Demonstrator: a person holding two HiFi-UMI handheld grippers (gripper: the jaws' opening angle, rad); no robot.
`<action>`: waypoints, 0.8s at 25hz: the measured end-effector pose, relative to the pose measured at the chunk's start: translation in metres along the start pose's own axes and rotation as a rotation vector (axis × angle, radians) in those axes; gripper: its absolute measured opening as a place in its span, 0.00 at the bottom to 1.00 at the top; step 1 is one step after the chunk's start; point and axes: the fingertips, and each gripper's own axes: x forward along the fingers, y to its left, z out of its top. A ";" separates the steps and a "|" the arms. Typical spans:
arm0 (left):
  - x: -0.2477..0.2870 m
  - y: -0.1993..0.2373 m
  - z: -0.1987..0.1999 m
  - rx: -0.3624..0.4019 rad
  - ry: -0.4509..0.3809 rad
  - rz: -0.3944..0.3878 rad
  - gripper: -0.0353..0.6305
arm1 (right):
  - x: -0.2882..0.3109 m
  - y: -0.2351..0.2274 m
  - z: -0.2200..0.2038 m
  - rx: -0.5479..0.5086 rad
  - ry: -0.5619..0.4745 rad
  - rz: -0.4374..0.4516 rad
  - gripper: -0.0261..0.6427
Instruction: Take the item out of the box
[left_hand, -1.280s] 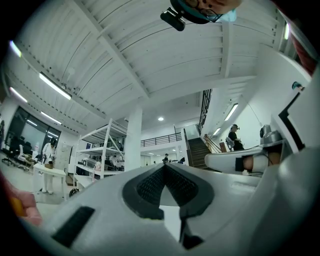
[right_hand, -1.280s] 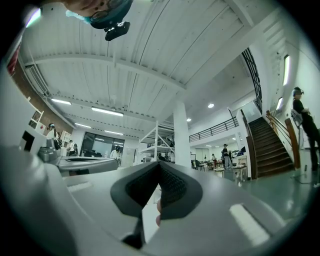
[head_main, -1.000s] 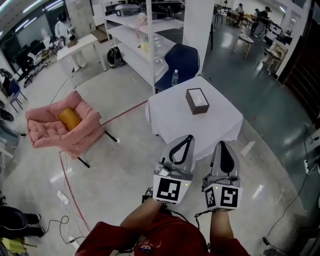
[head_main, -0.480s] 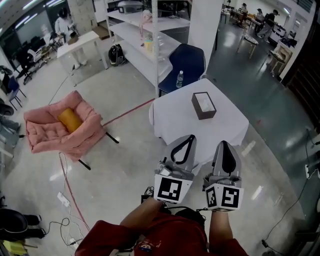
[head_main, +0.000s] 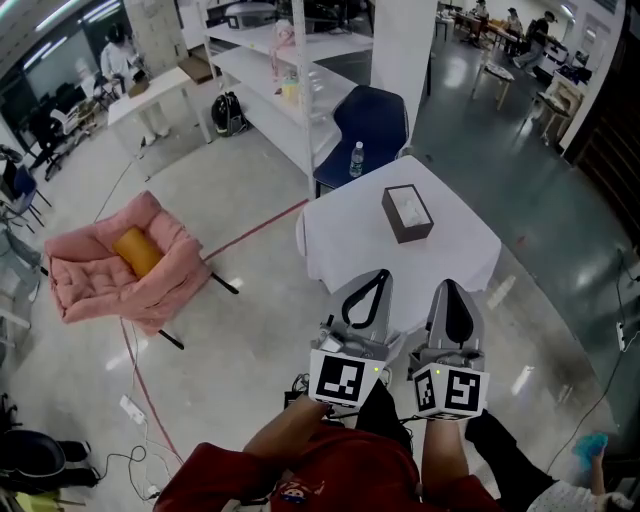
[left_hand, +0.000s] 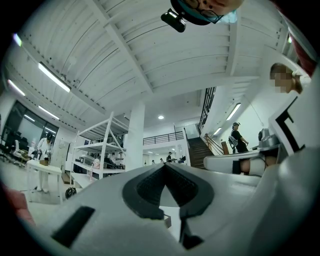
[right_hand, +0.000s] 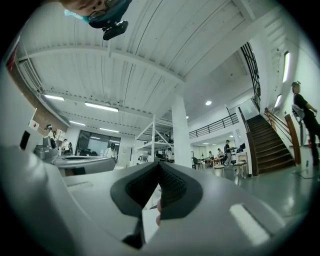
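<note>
The left gripper (head_main: 375, 281) and right gripper (head_main: 449, 290) stay closed and empty, short of the table (head_main: 450, 262). The box (head_main: 407, 213) still sits mid-table, now slightly nearer them.

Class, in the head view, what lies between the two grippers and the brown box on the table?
Nothing but bare white tablecloth. The head view shows that stretch clear from the left gripper and right gripper up to the box.
</note>
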 end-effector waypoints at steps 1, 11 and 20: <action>0.007 0.001 -0.002 0.002 0.001 0.002 0.06 | 0.006 -0.004 -0.002 0.003 0.000 0.002 0.04; 0.089 0.008 -0.013 0.034 0.006 0.019 0.06 | 0.075 -0.055 -0.012 0.029 0.017 0.025 0.04; 0.173 0.002 -0.023 -0.007 -0.006 0.044 0.06 | 0.133 -0.116 -0.012 0.030 0.022 0.051 0.04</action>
